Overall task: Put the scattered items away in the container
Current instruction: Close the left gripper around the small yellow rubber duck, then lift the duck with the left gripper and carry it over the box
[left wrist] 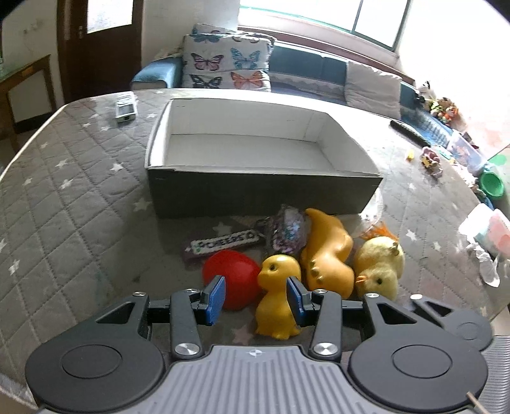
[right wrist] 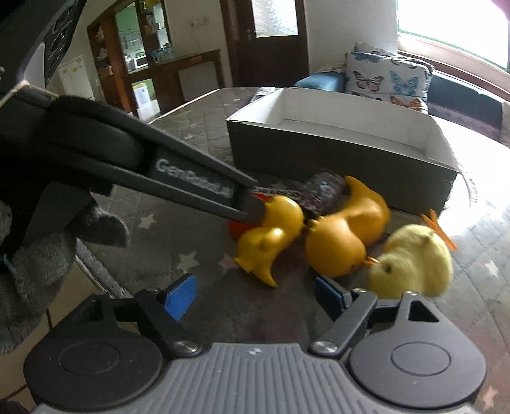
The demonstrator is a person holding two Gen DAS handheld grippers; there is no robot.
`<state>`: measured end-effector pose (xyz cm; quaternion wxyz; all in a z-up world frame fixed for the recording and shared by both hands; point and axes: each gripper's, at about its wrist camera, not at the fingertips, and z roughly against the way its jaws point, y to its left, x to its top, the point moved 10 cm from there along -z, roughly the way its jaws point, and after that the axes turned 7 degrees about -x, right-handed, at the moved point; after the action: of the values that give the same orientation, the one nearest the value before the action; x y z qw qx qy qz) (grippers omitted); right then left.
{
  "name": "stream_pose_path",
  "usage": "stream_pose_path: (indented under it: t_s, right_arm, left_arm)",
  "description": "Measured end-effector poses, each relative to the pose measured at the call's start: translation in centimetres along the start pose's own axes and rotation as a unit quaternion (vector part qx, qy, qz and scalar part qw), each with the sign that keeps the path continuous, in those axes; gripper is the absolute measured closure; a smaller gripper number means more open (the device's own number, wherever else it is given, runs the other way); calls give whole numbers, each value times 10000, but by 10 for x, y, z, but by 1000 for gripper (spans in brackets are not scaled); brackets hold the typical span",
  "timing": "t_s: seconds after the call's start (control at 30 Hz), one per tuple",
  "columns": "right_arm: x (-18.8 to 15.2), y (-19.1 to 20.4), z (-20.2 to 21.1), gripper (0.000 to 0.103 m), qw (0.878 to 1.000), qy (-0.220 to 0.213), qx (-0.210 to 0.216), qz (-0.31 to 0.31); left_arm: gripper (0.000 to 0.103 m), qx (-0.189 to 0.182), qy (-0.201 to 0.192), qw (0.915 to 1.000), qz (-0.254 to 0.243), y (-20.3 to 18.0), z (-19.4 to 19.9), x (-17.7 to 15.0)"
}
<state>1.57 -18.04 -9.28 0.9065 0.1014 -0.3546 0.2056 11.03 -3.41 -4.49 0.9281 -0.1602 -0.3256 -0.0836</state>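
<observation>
Plainly, the small duck stands outside the box — left tool, right tool wide.

Daylight from window far beyond jaws, blown out white. Glare washes tabletop right of right jaws. Left view sharp; right view motion-blurred, worst on fluffy chick. Strong fisheye bending, dark corners.

Left gripper jaws apart before small yellow duck, red ball, empty cardboard box behind
</observation>
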Motion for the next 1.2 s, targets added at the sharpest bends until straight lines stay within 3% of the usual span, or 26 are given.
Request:
stream_pose_path:
  t_s: [0.5,0.63,1.2]
  right_arm:
    - [9,-3,-27,56,9990,195,260,-292]
    - [10,-8,-28,69,9988,175,280,-372]
    - [30,-18,1,78,9991,-324,256,-135]
  left_arm:
    - [58,-474,327,9981,-202,-9,-29,7]
    - [66,-529,359,9976,-252,-11,-32,7]
    - [67,-802,-107,9966,-169,-18,-6,35]
